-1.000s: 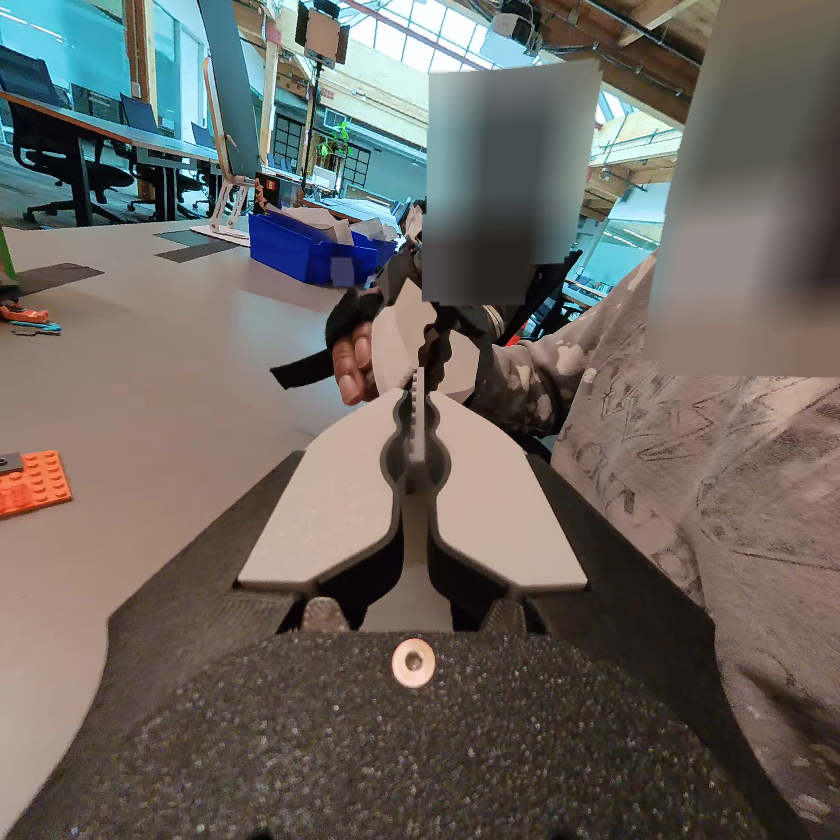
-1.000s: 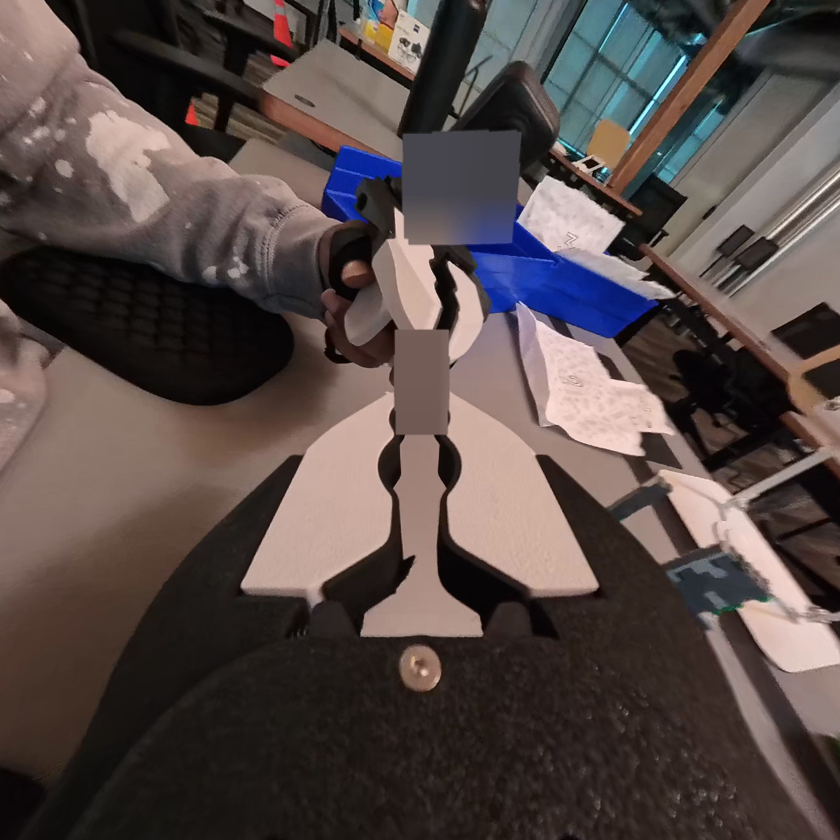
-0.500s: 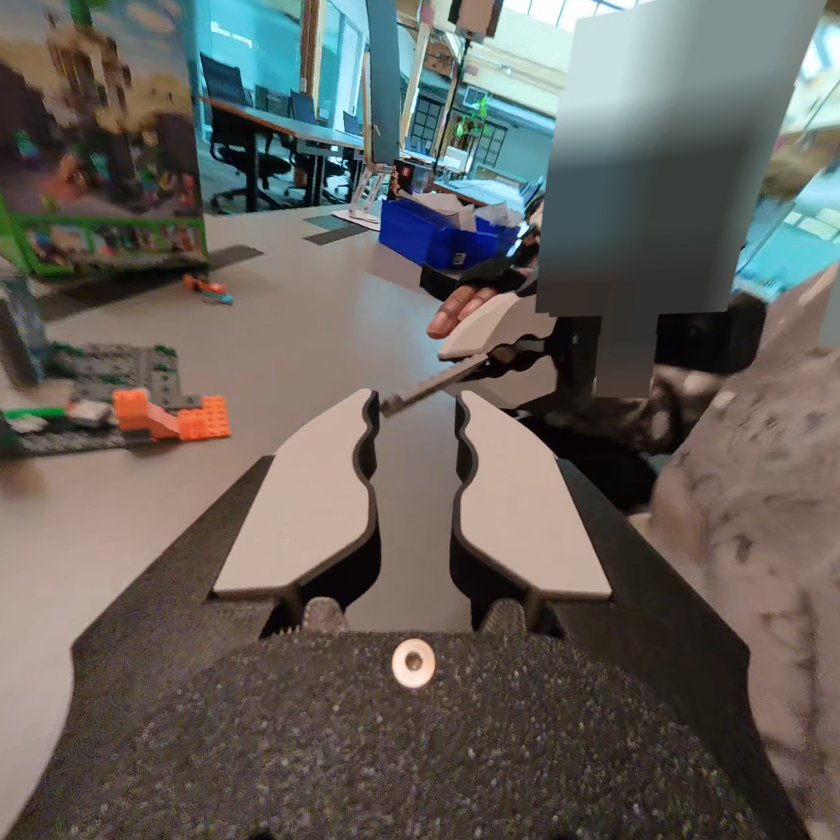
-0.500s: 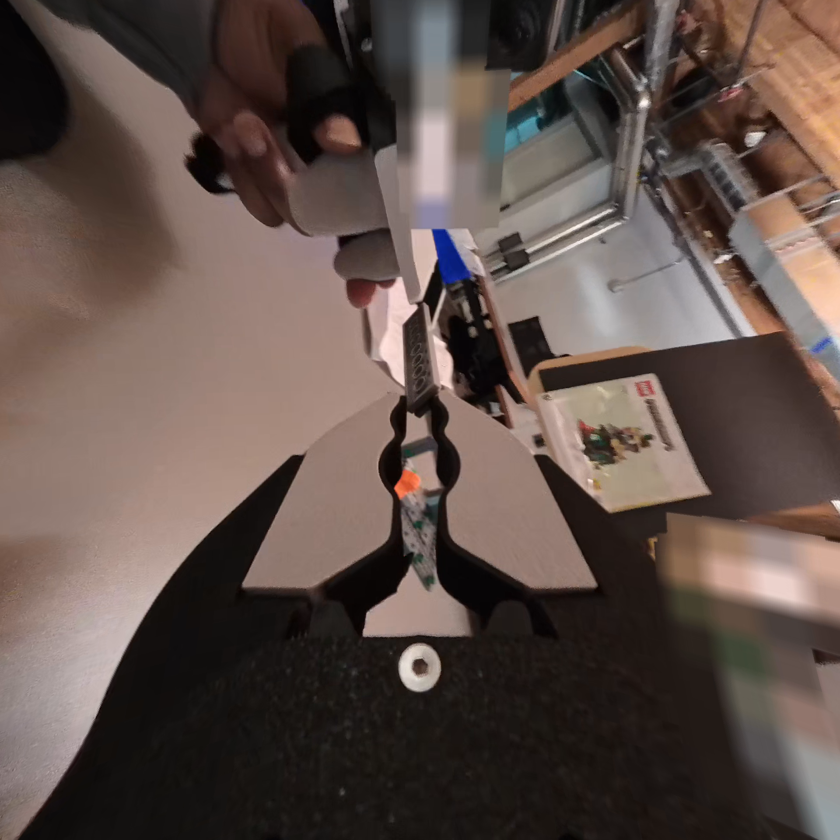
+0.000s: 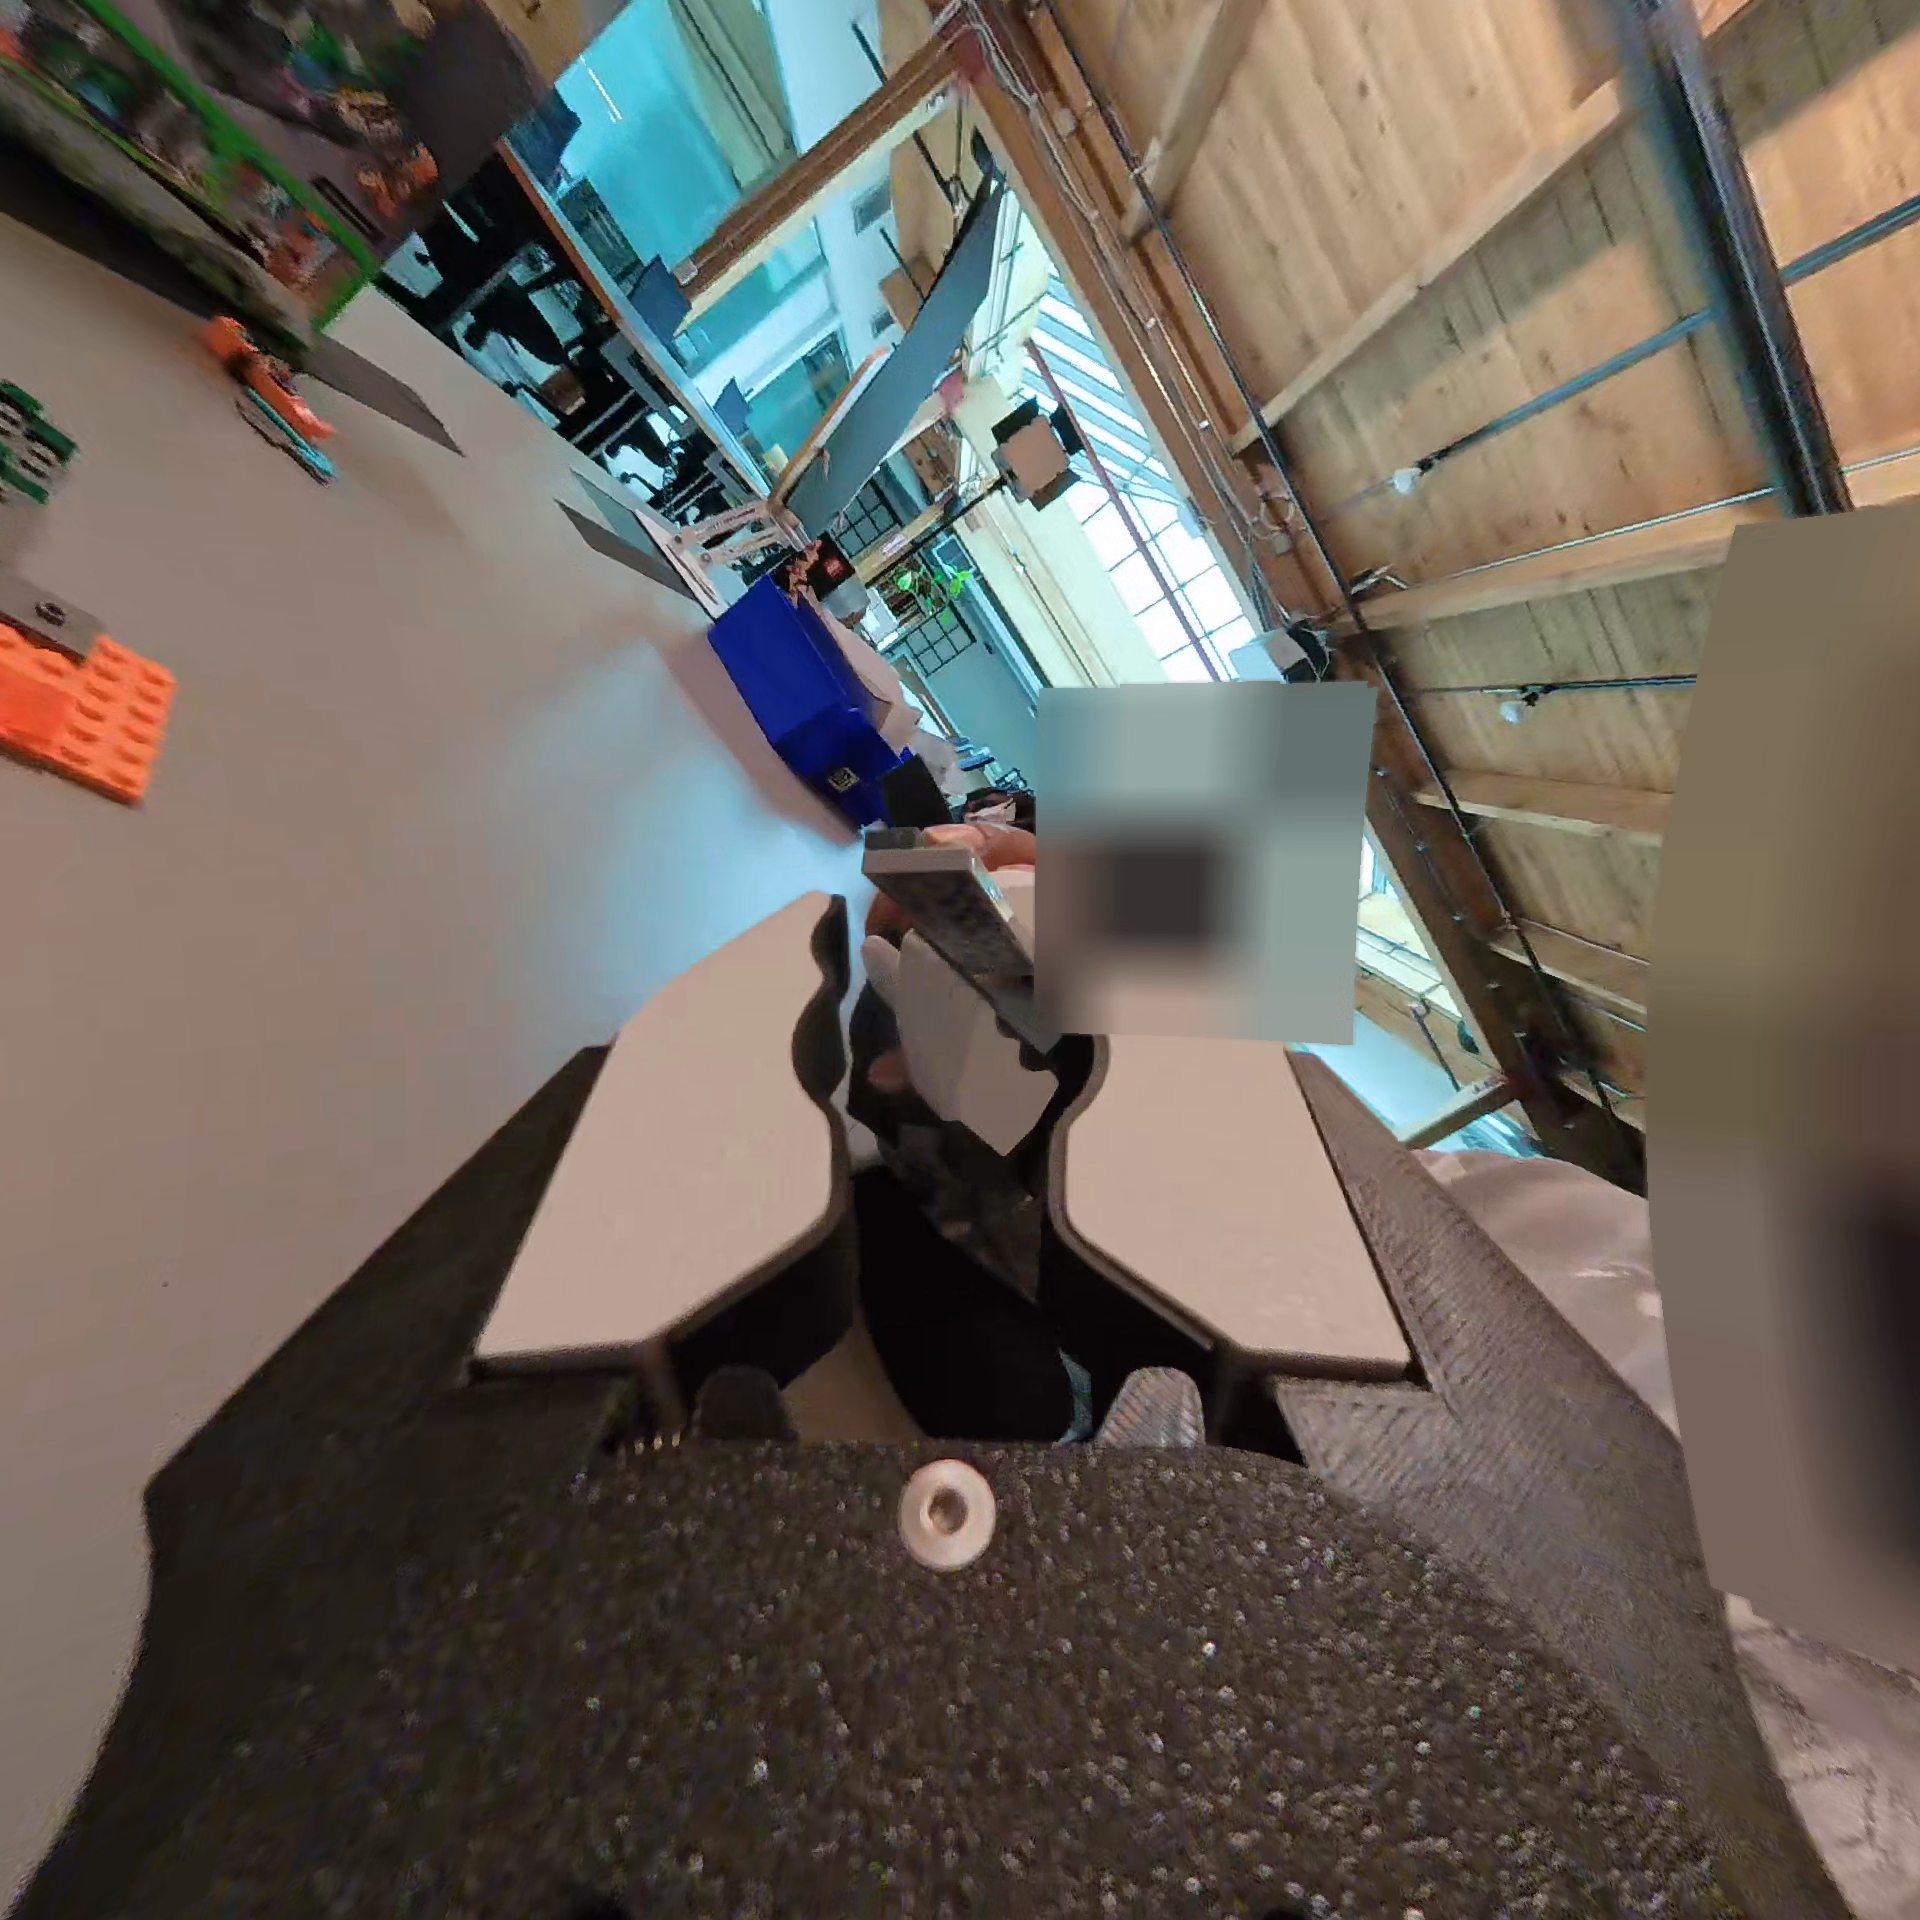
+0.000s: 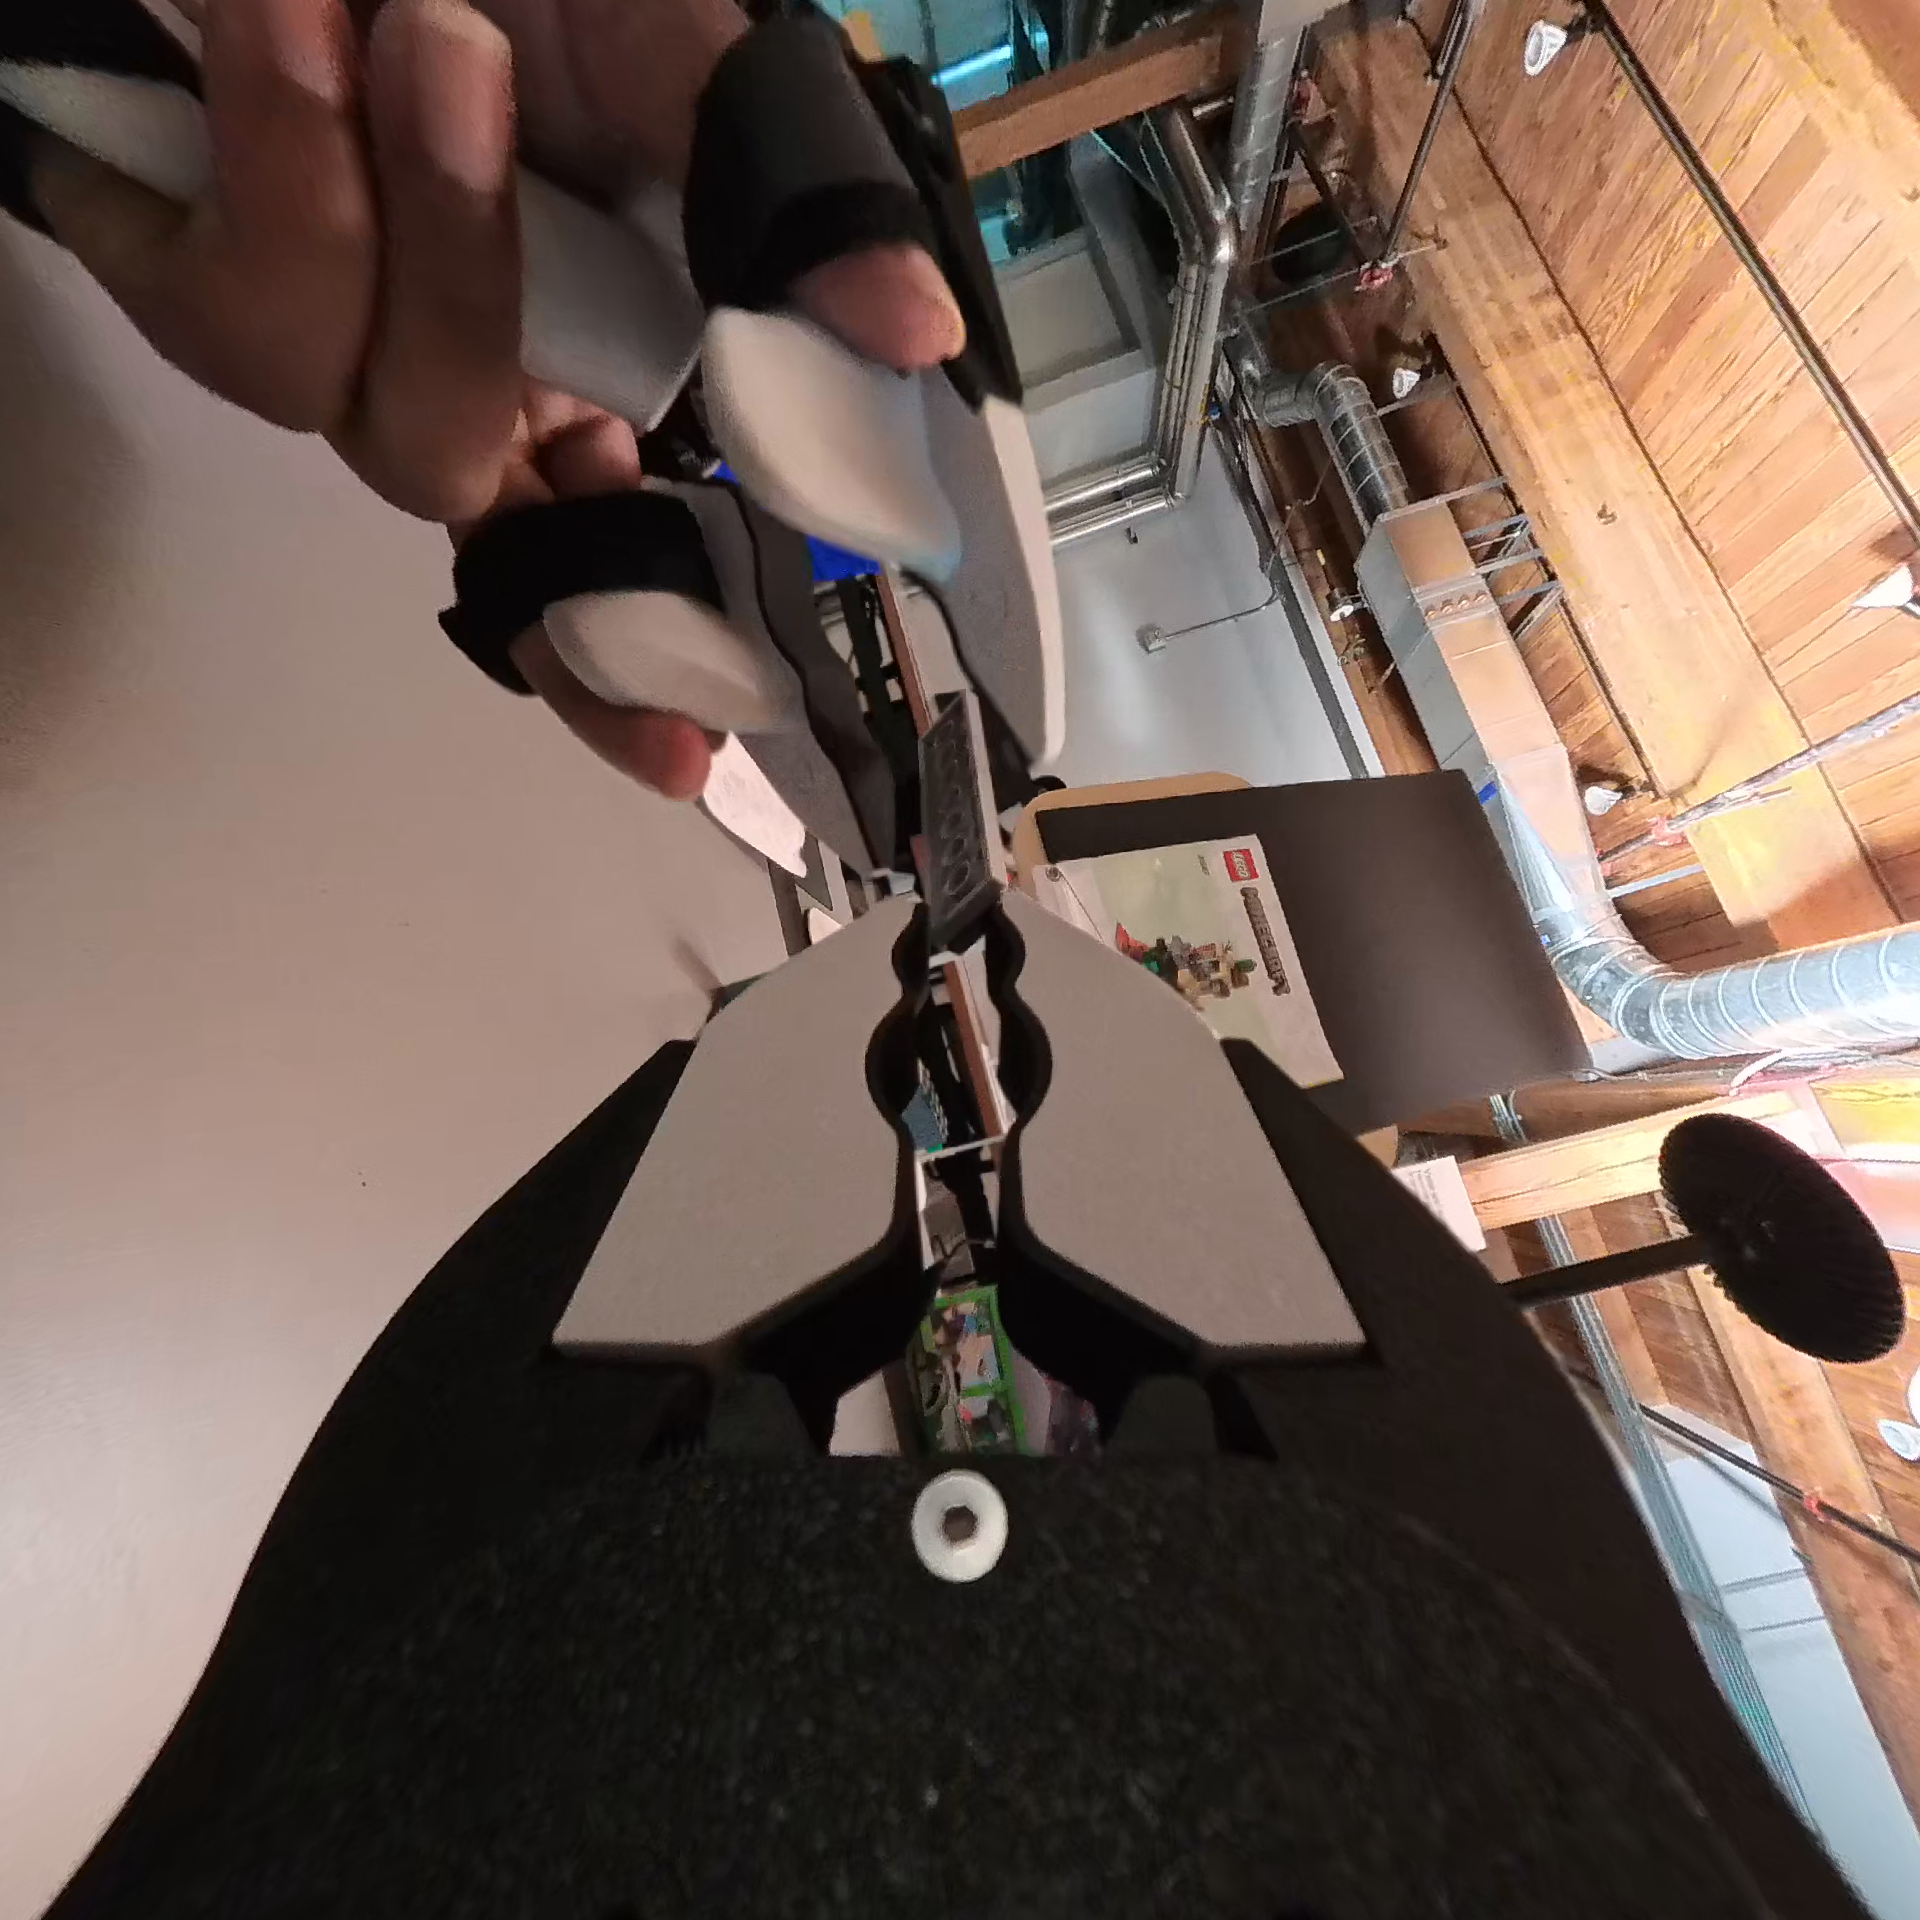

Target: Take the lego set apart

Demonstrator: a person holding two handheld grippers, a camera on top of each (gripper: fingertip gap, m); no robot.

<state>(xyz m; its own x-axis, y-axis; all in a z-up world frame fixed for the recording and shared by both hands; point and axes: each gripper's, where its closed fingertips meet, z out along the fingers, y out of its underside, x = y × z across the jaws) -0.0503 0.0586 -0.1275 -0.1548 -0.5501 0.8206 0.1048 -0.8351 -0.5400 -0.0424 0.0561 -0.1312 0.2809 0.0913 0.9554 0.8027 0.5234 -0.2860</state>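
My right gripper is shut on one end of a thin dark grey lego plate, which sticks out past the fingertips, held in the air. In the left wrist view the same plate shows ahead, held by the right gripper, with one of its white fingers below it. My left gripper is open and empty, its jaws well apart, just short of the plate. The hand holding the left gripper fills the upper left of the right wrist view.
An orange lego plate and green pieces lie on the pale table to the left. A blue bin stands farther back. The lego box is at the far left. An instruction booklet lies beyond. Less than 4 cm separates the two grippers' tips.
A second ago both grippers gripped the grey plate. My left gripper has let go and opened wide. The right gripper keeps the plate. Both views have rolled sharply.
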